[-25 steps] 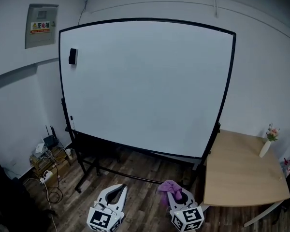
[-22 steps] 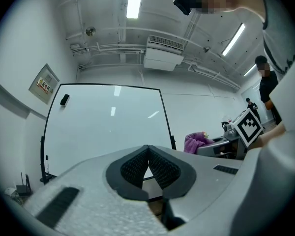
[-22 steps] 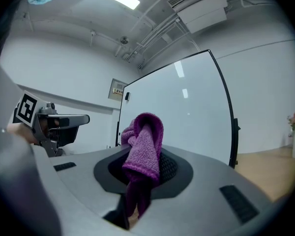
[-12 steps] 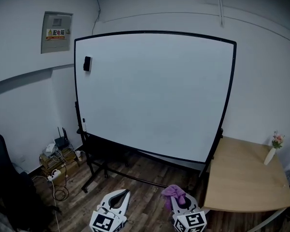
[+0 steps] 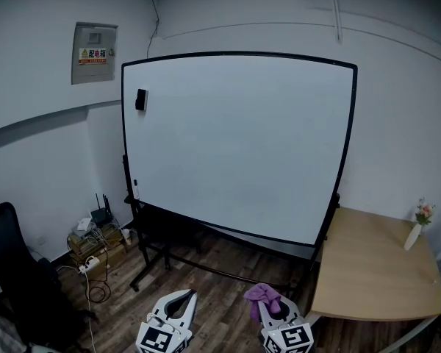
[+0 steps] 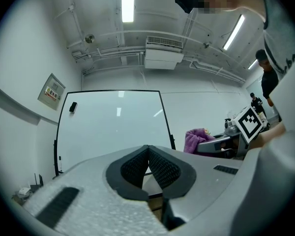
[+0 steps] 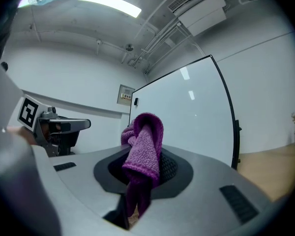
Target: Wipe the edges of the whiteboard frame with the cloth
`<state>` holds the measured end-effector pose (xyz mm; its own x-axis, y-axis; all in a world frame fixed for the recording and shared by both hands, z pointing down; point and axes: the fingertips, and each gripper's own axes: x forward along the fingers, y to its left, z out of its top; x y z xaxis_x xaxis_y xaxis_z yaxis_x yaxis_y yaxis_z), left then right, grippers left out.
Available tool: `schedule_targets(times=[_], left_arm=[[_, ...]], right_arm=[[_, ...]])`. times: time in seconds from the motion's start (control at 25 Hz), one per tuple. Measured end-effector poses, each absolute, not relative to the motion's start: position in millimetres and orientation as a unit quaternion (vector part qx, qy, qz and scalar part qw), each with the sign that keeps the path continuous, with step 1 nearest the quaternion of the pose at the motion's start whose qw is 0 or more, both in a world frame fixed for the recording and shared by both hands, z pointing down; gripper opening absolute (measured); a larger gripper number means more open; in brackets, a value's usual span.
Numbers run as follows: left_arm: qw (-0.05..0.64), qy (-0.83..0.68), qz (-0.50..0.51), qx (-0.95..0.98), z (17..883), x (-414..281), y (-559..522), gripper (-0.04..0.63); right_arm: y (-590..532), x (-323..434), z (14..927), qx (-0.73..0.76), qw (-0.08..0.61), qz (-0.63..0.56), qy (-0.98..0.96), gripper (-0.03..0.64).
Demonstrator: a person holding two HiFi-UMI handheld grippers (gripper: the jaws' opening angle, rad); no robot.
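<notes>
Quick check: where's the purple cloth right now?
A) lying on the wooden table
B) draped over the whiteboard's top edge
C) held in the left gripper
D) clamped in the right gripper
D: the right gripper view shows the purple cloth pinched between the jaws of the right gripper, while the left gripper is shut on nothing.

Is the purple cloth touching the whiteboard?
Apart. The head view shows the cloth held low in the right gripper, with bare wooden floor between it and the whiteboard.
</notes>
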<state>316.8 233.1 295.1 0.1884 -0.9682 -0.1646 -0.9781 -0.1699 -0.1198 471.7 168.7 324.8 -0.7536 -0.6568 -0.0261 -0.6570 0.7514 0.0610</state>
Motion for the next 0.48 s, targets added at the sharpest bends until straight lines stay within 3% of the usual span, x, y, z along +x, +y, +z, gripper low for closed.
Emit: schedule_targets(times=[0.48], left_arm=[[0.100,0.648,0.022,-0.754,296.2,325.0,259.7,0.017]], right_arm=[[182.9,478.3,325.6,-0.340,0.007,0.037,0.940,0.064]])
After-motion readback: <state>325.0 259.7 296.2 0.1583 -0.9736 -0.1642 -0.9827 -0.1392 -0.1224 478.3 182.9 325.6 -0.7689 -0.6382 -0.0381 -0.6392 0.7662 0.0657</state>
